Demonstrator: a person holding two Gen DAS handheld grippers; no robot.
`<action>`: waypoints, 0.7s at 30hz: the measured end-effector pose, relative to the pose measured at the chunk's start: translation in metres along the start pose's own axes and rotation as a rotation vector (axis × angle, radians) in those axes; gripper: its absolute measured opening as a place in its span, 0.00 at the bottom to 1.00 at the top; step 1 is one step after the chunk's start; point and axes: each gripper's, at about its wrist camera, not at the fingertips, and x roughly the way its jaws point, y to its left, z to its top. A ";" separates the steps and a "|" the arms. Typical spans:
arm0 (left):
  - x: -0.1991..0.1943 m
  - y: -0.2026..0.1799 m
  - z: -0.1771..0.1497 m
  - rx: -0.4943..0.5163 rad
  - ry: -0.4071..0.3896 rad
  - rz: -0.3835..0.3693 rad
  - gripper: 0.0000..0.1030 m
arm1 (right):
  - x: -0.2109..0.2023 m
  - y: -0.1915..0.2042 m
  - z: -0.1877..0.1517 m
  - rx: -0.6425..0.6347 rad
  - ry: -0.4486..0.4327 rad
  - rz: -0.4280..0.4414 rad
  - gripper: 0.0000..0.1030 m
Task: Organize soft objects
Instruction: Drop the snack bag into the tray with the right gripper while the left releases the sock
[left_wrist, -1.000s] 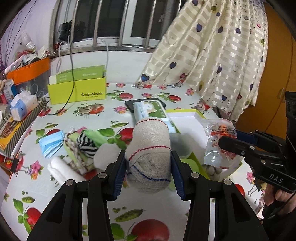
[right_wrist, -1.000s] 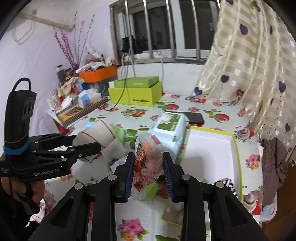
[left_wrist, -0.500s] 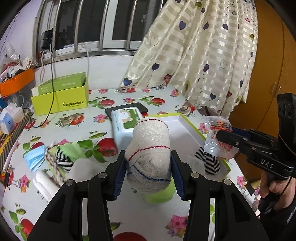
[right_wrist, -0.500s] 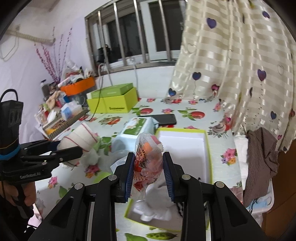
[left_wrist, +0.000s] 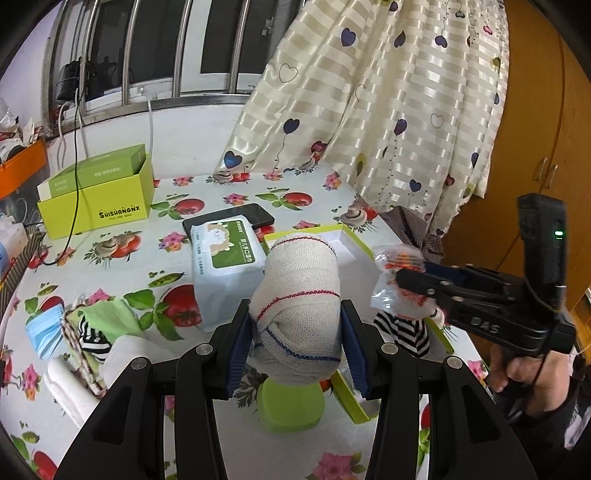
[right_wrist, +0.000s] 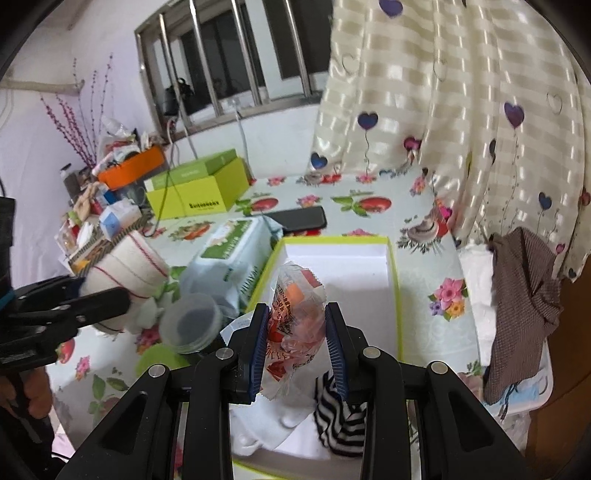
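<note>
Both my grippers are full, above the table.
My left gripper (left_wrist: 297, 343) clamps a bandage roll (left_wrist: 299, 310); my right gripper (right_wrist: 297, 347) clamps a packet (right_wrist: 295, 325) over the tray (right_wrist: 394, 288).

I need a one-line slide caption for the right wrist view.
Right gripper holds a plastic snack packet above the white tray.

Striped sock (right_wrist: 338, 417) in tray (right_wrist: 394, 280)
</note>
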 end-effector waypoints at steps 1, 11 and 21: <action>0.002 0.000 0.000 0.000 0.004 0.000 0.46 | 0.005 -0.002 0.000 0.003 0.008 -0.002 0.28; 0.027 -0.008 0.006 0.007 0.040 -0.001 0.46 | 0.051 -0.029 -0.010 0.037 0.102 -0.035 0.29; 0.051 -0.026 0.008 0.023 0.085 -0.011 0.46 | 0.047 -0.040 -0.014 0.062 0.095 -0.076 0.52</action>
